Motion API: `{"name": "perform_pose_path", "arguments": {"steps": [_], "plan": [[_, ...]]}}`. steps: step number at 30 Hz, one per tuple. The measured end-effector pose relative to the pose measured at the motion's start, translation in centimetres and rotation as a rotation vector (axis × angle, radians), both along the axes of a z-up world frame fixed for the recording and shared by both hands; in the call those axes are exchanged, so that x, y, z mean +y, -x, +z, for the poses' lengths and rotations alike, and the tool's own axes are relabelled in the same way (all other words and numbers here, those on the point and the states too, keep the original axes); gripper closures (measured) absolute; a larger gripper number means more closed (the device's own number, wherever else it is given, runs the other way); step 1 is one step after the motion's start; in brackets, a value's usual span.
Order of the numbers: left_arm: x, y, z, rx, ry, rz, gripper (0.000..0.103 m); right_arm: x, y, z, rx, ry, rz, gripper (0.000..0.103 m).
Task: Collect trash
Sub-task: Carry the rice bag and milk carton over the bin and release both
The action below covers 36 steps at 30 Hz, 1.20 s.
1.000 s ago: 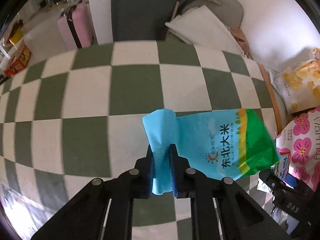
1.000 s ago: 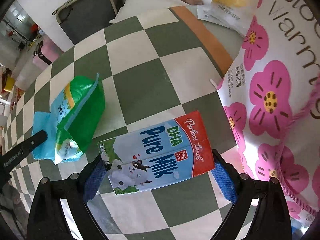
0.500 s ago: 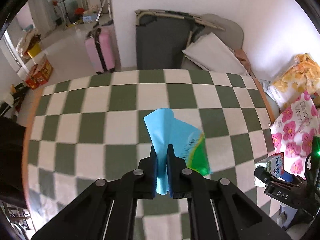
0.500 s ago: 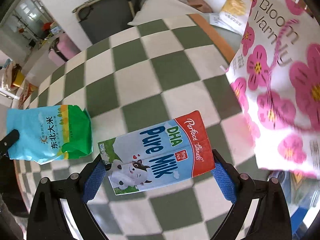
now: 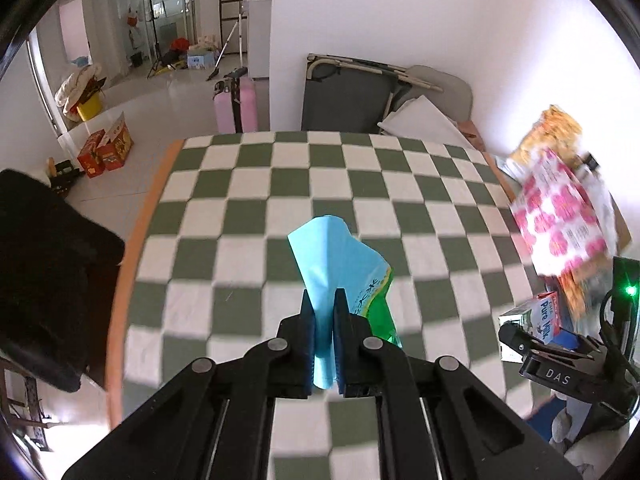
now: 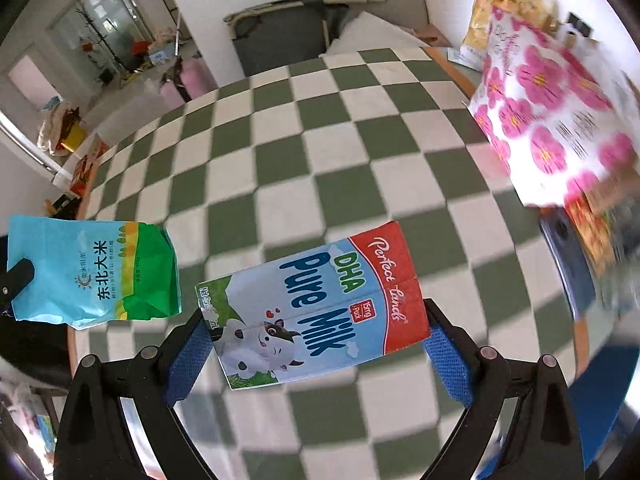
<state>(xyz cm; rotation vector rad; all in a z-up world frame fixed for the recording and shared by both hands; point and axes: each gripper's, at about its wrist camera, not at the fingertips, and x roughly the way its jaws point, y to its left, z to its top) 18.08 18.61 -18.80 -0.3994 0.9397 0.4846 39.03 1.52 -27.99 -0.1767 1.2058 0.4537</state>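
Note:
My left gripper (image 5: 323, 338) is shut on the edge of a blue and green rice bag (image 5: 340, 268) and holds it in the air above the checkered table (image 5: 248, 200). The same bag shows at the left of the right wrist view (image 6: 92, 276). My right gripper (image 6: 316, 354) is shut on a blue and red milk carton (image 6: 316, 304), held flat above the table. The carton and right gripper also show at the right of the left wrist view (image 5: 532, 322).
A white bag with pink flowers (image 6: 556, 116) stands at the table's right edge, with a yellow snack bag (image 6: 508, 0) behind it. A black chair back (image 5: 52, 276) is at the left. A folded grey cot (image 5: 348, 96) and pink suitcase (image 5: 236, 108) stand beyond the table.
Both grippers have risen well above the table with their items. The rice bag now hangs lower from the left gripper. The flowered bag appears farther away.

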Motion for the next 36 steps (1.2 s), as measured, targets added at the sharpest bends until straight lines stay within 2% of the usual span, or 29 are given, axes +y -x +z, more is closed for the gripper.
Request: {"name": "perform_pose_path", "arguments": {"steps": [3,8,11,16,19,21,24,29,33,36], "plan": [[-1.4,5.9,0.4,0.01,0.021,-0.006,0.098,-1.5,6.9,1.2,-0.022,0.006,0.003,0.006],[-4.2,14.0,-0.6,0.064,0.05,-0.042,0.098,-5.1,17.8,1.6,0.023,0.002,-0.009,0.006],[-6.0,18.6,-2.5,0.112,0.084,-0.043,0.098,-7.3,23.5,0.5,0.072,0.002,-0.006,0.006],[-7.9,24.0,-8.8,0.225,0.184,0.015,0.098,-9.8,30.8,-3.7,0.196,0.031,0.035,0.006],[-8.6,26.1,-13.6,0.283,0.232,0.066,0.098,-10.5,34.0,-7.9,0.272,0.065,0.078,0.006],[-8.9,27.2,-17.8,0.326,0.259,0.107,0.098,-10.5,35.2,-10.8,0.308,0.08,0.1,0.006],[-8.7,28.2,-24.6,0.377,0.302,0.174,0.098,-10.2,36.5,-16.7,0.356,0.111,0.14,0.006],[-7.5,29.5,-37.5,0.431,0.404,0.269,0.098,-8.4,36.5,-27.4,0.414,0.139,0.206,0.006],[-7.0,30.2,-45.8,0.453,0.47,0.297,0.094,-6.6,36.0,-35.1,0.448,0.147,0.227,0.006],[-7.1,30.5,-50.2,0.457,0.538,0.288,0.091,-5.5,35.7,-40.9,0.491,0.138,0.214,0.006]]}}
